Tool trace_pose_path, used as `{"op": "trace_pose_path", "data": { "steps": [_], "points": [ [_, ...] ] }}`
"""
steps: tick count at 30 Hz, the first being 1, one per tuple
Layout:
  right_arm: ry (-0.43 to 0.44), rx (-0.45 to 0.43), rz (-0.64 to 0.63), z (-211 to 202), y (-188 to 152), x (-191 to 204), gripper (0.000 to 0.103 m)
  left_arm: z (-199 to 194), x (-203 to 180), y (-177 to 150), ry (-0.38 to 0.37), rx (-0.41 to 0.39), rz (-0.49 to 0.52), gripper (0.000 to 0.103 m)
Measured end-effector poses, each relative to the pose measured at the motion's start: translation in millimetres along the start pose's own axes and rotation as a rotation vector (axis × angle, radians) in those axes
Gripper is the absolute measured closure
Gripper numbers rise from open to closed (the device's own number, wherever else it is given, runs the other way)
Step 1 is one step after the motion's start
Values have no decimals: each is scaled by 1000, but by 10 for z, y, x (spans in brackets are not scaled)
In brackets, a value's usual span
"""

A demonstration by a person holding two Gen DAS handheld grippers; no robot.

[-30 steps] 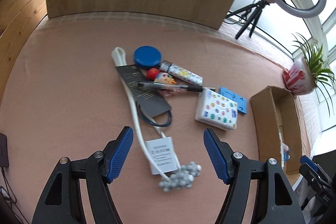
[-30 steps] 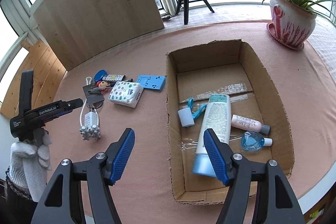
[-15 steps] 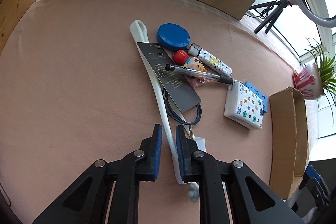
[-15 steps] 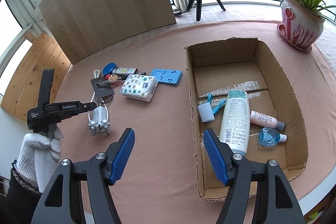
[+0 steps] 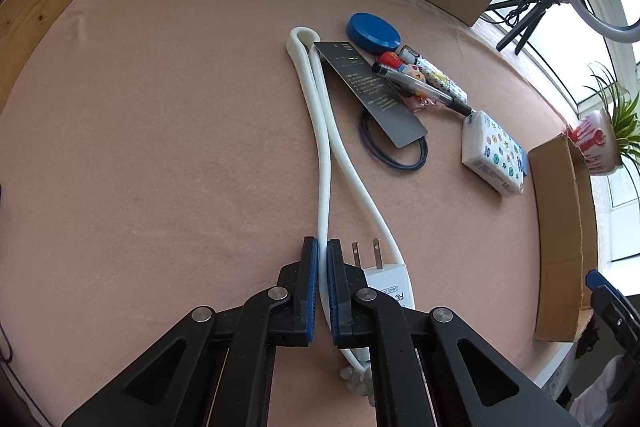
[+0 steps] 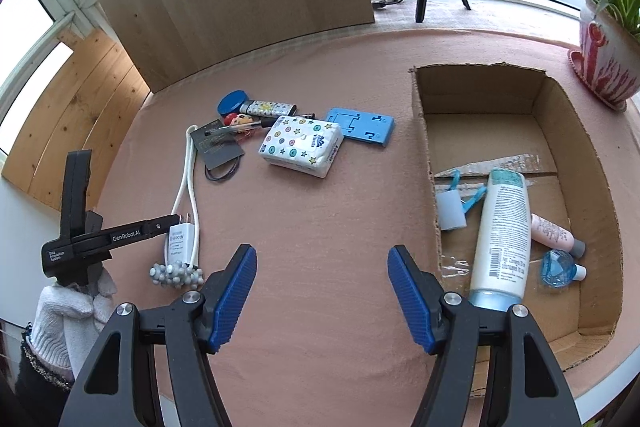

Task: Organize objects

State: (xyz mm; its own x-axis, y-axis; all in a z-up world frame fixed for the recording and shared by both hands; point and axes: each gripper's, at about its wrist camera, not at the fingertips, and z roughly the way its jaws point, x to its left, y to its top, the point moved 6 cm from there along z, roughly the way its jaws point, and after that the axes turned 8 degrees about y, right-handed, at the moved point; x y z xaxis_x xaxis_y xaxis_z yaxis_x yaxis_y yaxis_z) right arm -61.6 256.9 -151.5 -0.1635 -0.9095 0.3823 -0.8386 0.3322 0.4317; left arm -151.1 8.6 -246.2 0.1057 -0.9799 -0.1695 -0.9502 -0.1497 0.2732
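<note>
I've got the left gripper pinched on one strand of the white charger cable, right beside its plug. The cable's long axis runs straight ahead of the fingers, away from me. The cardboard box sits well right of it. Right gripper hangs open, empty, nearer the box.

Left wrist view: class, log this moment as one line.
left gripper shut on white cable | right gripper open, empty | charger plug on table | cardboard box waiting
</note>
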Motion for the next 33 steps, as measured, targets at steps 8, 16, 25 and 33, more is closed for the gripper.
{"op": "trace_pose_path", "data": {
  "steps": [8,16,25,33],
  "points": [
    [22,42,-48,263,82,198,39,-141,369,-172,48,-25,-48,98],
    [5,43,-62,402,240,233,39,-257,768,-173,89,-46,-103,95],
    [-11,25,-55,572,838,142,39,-646,643,87,96,-142,-81,64],
    [19,127,51,1041,1269,-81,39,-619,-184,887,10,-156,62,63]
  ]
}}
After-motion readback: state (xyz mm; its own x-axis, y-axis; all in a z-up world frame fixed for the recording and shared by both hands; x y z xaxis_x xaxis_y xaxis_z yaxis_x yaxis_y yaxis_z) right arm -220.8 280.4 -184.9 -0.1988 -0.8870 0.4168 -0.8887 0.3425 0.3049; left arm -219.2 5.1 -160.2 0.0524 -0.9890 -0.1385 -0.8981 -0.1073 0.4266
